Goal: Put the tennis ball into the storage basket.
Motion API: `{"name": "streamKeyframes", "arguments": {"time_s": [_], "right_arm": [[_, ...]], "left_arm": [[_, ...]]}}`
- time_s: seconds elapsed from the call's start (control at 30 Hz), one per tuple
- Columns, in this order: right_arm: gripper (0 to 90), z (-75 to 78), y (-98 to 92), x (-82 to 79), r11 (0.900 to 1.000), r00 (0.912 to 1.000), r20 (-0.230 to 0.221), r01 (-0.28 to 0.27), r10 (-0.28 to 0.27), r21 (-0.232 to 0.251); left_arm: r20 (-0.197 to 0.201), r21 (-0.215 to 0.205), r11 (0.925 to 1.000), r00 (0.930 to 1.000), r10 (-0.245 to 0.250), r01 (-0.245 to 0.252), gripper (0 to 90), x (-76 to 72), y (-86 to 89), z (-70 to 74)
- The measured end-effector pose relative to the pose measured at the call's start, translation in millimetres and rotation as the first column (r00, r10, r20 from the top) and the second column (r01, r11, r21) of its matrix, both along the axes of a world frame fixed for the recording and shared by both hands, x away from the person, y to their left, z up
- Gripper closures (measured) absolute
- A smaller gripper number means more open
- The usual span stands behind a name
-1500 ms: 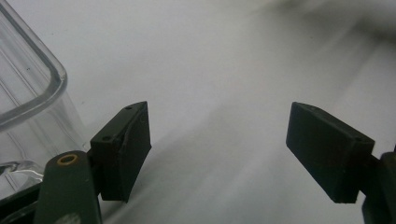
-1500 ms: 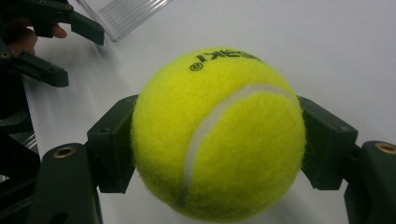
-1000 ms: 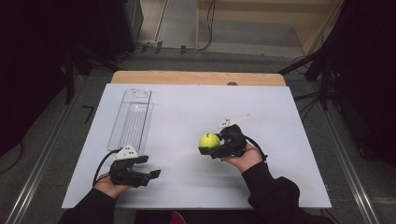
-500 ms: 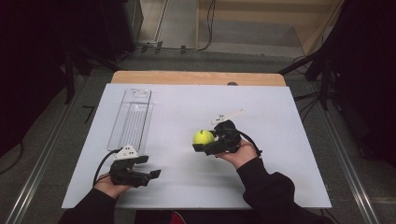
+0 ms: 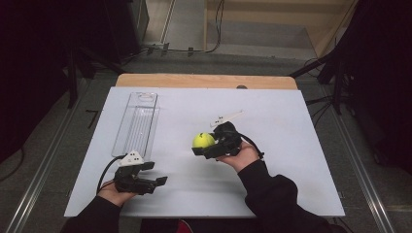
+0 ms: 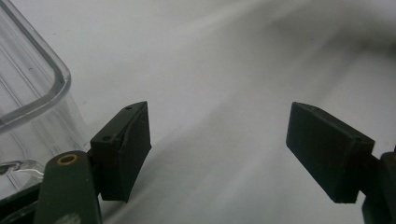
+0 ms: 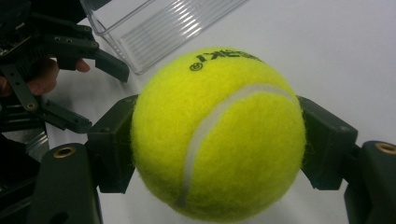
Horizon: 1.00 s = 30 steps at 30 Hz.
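A yellow tennis ball (image 5: 203, 140) is held just above the white table near its middle, and my right gripper (image 5: 206, 147) is shut on it. In the right gripper view the ball (image 7: 217, 133) sits squeezed between the two black jaws. My left gripper (image 5: 156, 176) rests near the table's front left, open, nothing between its fingers (image 6: 125, 149). A clear plastic tray (image 5: 137, 123) lies lengthwise at the left, its near corner (image 6: 32, 93) just beside the left gripper.
The white table top (image 5: 291, 141) lies on a wooden board (image 5: 204, 80) that shows at the far edge. A small white plate part (image 5: 228, 117) sticks out behind the right gripper. Dark floor, cables and metal rails surround the table.
My right gripper has carried the tennis ball leftward toward the table's middle. The left gripper has stayed where it was, still open.
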State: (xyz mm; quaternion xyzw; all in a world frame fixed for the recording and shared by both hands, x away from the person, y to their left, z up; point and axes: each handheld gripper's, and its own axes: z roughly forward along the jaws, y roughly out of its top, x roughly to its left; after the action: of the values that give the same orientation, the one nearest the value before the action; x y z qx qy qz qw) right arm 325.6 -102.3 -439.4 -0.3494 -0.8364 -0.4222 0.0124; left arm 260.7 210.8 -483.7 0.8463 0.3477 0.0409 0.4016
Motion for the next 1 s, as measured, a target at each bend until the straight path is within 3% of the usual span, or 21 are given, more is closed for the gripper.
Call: {"name": "streamKeyframes", "arguments": {"time_s": [1.0], "right_arm": [[23.4, 9.6, 37.5, 26.3, 0.999, 0.9993, -0.010, -0.037, 0.037, 0.016]], "left_arm": [[-0.003, -0.007, 0.9999, 1.0000, 0.009, -0.009, 22.7, 0.6, 0.6, -0.5]]}}
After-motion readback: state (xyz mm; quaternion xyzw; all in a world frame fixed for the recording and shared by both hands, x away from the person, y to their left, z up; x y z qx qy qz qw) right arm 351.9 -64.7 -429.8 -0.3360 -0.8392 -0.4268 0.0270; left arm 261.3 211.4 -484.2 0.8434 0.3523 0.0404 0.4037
